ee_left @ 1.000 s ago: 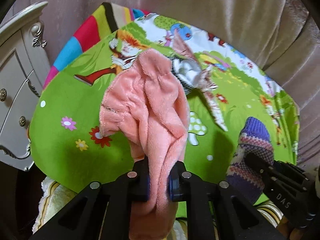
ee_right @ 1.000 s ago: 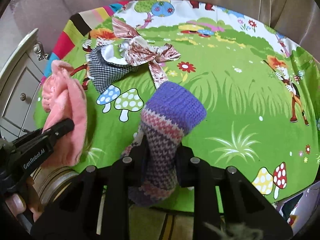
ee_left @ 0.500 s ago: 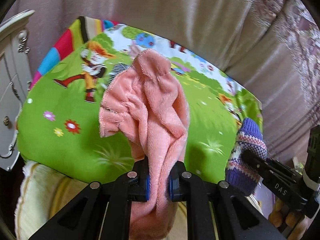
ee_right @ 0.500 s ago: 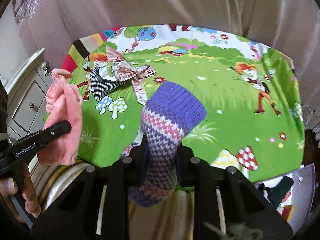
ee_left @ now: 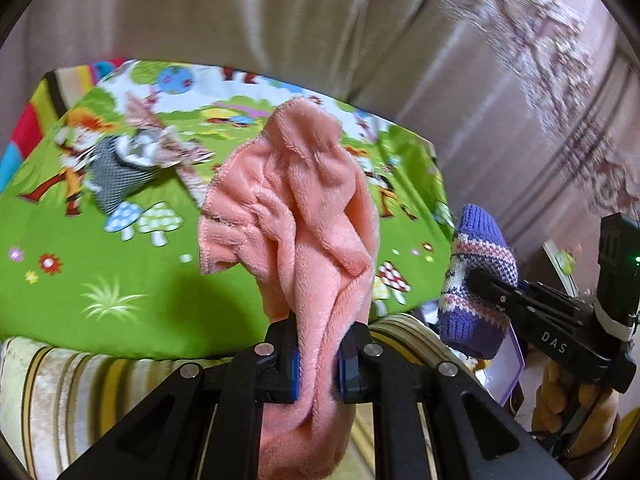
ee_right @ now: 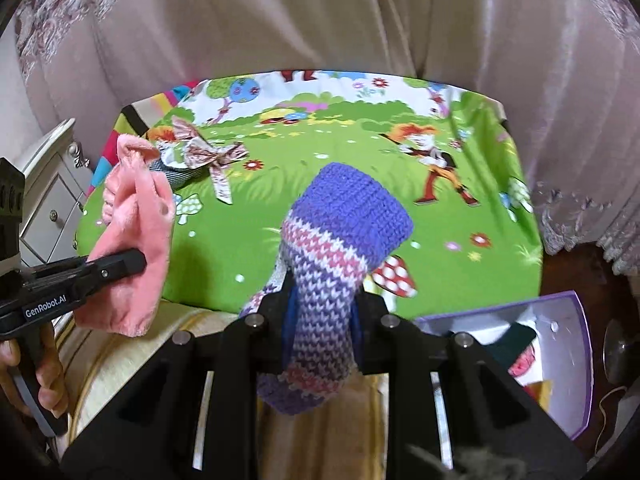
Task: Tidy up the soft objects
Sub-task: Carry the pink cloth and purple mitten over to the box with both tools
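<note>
My left gripper (ee_left: 318,354) is shut on a fluffy pink cloth (ee_left: 304,216) and holds it up in front of the bed's near edge; it also shows in the right wrist view (ee_right: 136,236). My right gripper (ee_right: 322,320) is shut on a purple, pink and white knitted sock (ee_right: 340,248), also lifted off the bed; the sock shows at the right of the left wrist view (ee_left: 476,276). A checked cloth item with a patterned bow (ee_right: 204,156) lies on the green cartoon bedspread (ee_right: 320,152) at the back left.
A purple-rimmed white box (ee_right: 560,344) holding dark and red items stands low at the right, beside the bed. A white bedside cabinet (ee_right: 52,188) is at the left. Pinkish curtains (ee_right: 320,20) hang behind. A striped mattress edge (ee_left: 100,380) runs below the spread.
Both grippers have pulled back and up from the bed with their items still held. The view has swung right, and the box has come into sight.
</note>
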Available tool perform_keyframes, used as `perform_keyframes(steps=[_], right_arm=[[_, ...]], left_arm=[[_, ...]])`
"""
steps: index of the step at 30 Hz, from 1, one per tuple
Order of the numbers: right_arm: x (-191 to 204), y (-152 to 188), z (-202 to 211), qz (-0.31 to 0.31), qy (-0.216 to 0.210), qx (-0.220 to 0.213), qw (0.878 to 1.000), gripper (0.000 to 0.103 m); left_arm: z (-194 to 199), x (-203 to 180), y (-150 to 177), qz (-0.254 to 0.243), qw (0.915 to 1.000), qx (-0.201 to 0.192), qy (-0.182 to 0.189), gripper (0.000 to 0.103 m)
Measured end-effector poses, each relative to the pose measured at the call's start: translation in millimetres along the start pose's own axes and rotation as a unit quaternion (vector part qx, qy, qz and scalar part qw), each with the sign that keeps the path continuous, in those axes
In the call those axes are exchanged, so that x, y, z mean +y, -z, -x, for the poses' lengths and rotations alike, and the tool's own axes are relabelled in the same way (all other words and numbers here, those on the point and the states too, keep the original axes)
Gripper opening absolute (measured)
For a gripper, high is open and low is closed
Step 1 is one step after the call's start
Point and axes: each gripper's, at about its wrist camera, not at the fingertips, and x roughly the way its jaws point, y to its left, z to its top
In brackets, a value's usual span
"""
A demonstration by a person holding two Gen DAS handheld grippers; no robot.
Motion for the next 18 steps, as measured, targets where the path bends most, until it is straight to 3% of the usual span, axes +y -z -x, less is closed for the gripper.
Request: perform_keyframes(steps=[18], right_arm=[[-102,49,29,-0.094,0.133,0.015,0.987,0.027]], left_arm=[[-41,-100,-1,-0.125,0.9891,0.052,0.06,0.013]])
